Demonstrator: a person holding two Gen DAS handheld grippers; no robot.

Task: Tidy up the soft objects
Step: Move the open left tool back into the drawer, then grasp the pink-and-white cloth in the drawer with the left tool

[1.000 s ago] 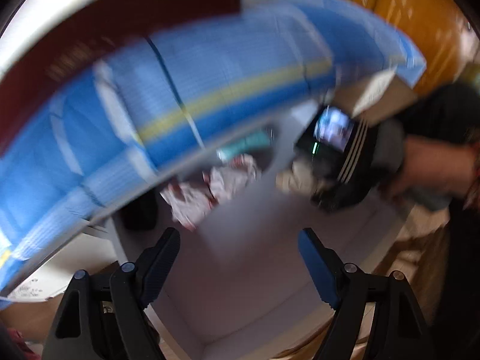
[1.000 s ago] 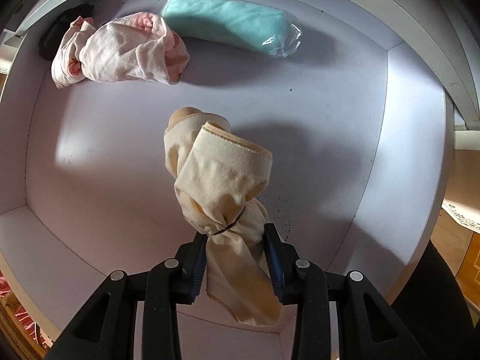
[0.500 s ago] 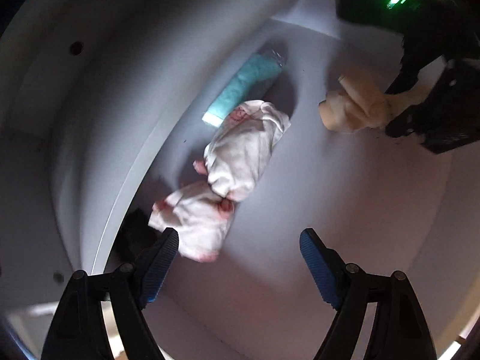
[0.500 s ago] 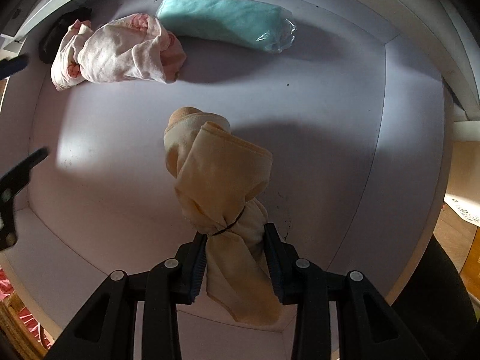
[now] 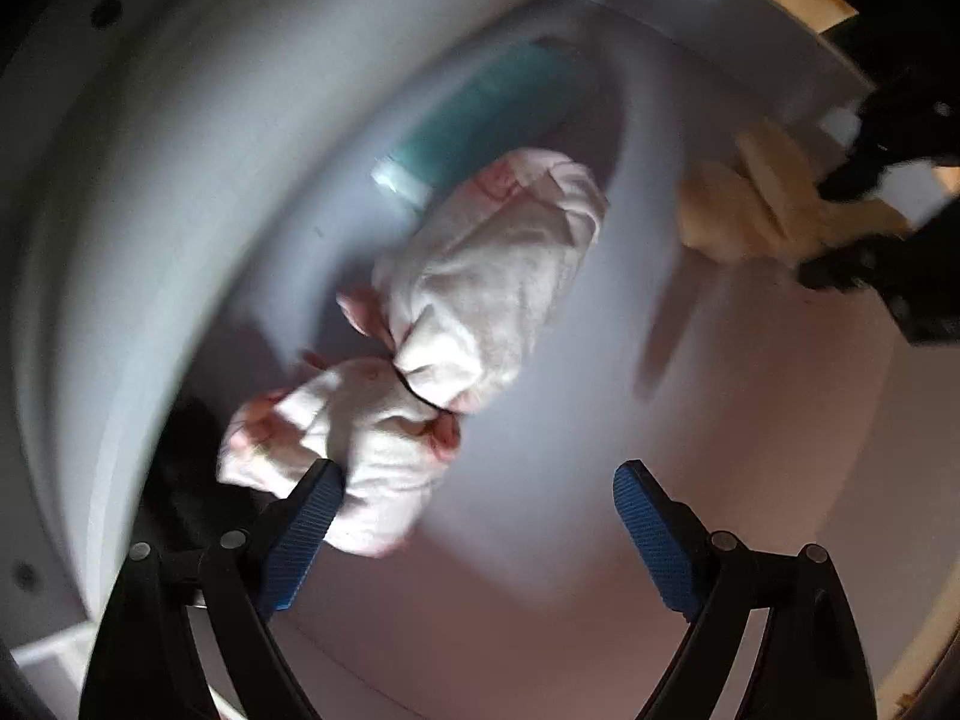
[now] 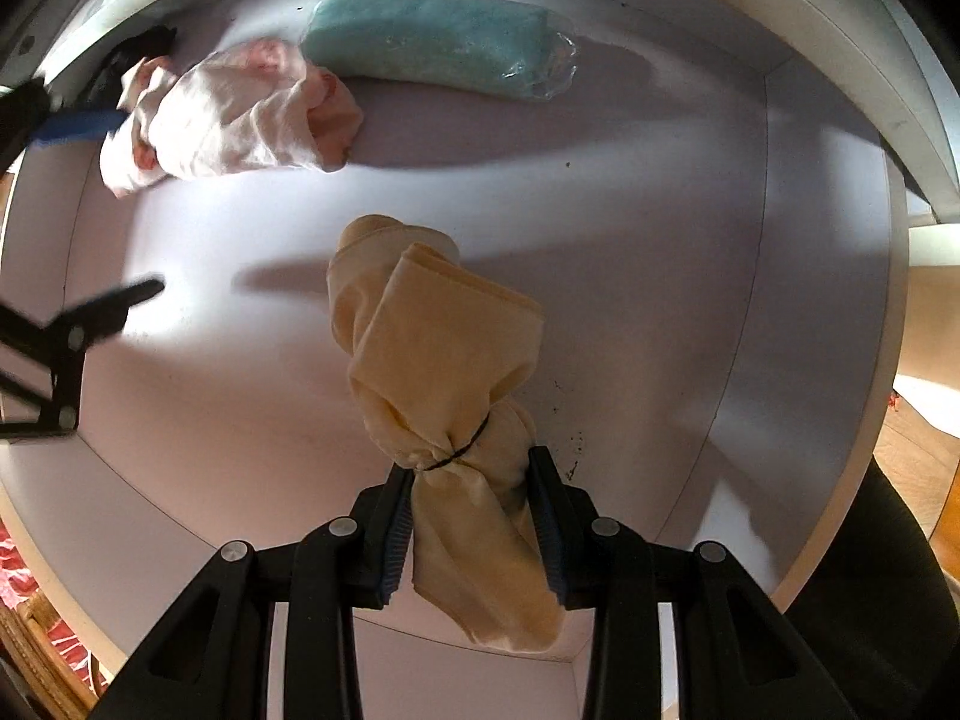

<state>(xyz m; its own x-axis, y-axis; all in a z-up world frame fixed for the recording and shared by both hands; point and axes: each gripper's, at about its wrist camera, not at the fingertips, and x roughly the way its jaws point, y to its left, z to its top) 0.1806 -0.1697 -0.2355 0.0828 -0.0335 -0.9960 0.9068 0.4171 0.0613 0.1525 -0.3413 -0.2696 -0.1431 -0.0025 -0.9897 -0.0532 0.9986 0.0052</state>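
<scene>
Pink bundle [image 5: 456,324]: on white bin floor [image 5: 600,588], beside teal pack [image 6: 432,42].
L gripper [image 5: 480,510]: jaws just spread wider, nothing pinched; we straddle bundle's near end before closing.
R gripper [image 6: 471,516]: pinching cream bundle [image 6: 432,348] below its tie; we hold steady.

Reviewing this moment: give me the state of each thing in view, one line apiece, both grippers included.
Left gripper: open, jaws just opened wider, nothing between the pads, over the pink-white bundle's end.
Right gripper: shut on the cream bundle.
Cream bundle: tied with a dark band, held by its tail.
Pink-white bundle: knotted, lying on the bin floor, ungripped.
Teal pack: wrapped in clear plastic, lying by the back wall.
White bin: open-topped, holding all three.
</scene>
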